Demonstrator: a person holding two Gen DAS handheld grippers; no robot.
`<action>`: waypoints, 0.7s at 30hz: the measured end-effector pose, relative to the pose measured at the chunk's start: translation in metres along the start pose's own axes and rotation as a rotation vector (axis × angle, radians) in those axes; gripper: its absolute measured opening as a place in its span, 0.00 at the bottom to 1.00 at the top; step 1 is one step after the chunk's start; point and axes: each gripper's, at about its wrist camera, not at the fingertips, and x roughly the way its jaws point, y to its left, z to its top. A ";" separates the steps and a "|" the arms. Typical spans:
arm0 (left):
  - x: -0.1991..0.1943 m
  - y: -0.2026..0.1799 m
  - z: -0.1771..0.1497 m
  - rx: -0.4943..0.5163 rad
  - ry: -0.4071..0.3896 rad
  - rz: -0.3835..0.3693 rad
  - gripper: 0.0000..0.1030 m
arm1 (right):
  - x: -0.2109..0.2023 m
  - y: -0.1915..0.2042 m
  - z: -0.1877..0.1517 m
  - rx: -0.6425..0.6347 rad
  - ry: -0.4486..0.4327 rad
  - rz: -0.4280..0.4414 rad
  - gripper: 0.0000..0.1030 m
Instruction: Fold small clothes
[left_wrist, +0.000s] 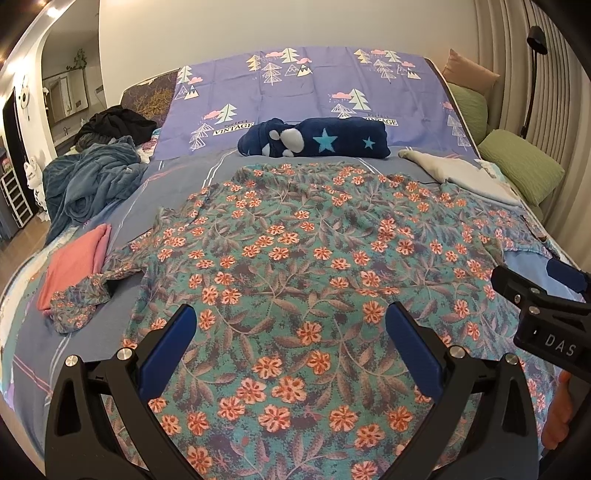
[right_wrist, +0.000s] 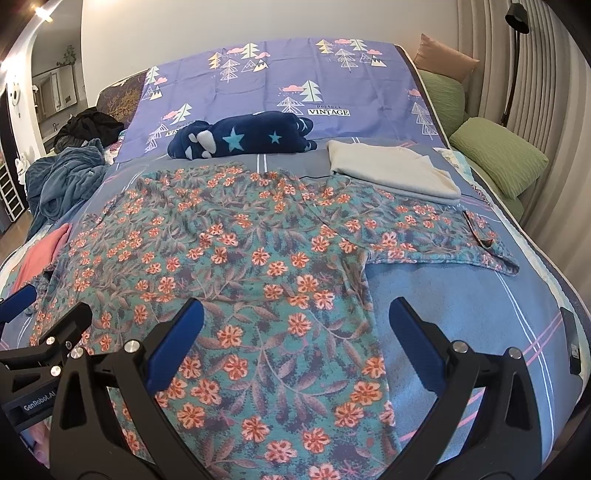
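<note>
Floral shirt (left_wrist: 295, 258) lies spread flat on the bed (right_wrist: 461, 306), filling the centre and lower half of both frames. Left gripper (left_wrist: 291, 325): fingers (left_wrist: 177, 343) spread wide, nothing between them, hovering over the shirt's lower middle. Right gripper (right_wrist: 295, 321): fingers (right_wrist: 413, 339) also wide apart and empty, over the shirt's right edge, with one finger above fabric and the other above bare blue bedcover. Each gripper shows at the other view's edge: right one at lower right of the left view, left one at lower left of the right view. One sleeve (right_wrist: 443, 236) lies stretched out toward centre right; the other sleeve (left_wrist: 81, 295) is bunched at lower left, touching a folded pink garment (left_wrist: 74, 266). Folded cream cloth (right_wrist: 395, 170) sits upper right, just beside the shirt. Navy star plush (left_wrist: 314, 140) is at upper centre, with a crumpled blue blanket (left_wrist: 88, 177) at upper left and green pillows (right_wrist: 498, 155) at far right.
</note>
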 end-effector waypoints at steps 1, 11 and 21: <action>0.000 0.002 0.000 -0.006 0.001 -0.003 0.99 | 0.000 0.000 0.000 0.000 0.001 0.000 0.98; 0.004 0.010 0.001 -0.022 0.007 -0.012 0.99 | 0.003 0.009 0.003 -0.018 0.008 0.001 0.98; 0.015 0.017 0.001 -0.046 0.048 -0.017 0.99 | 0.010 0.014 0.005 -0.027 0.018 -0.007 0.98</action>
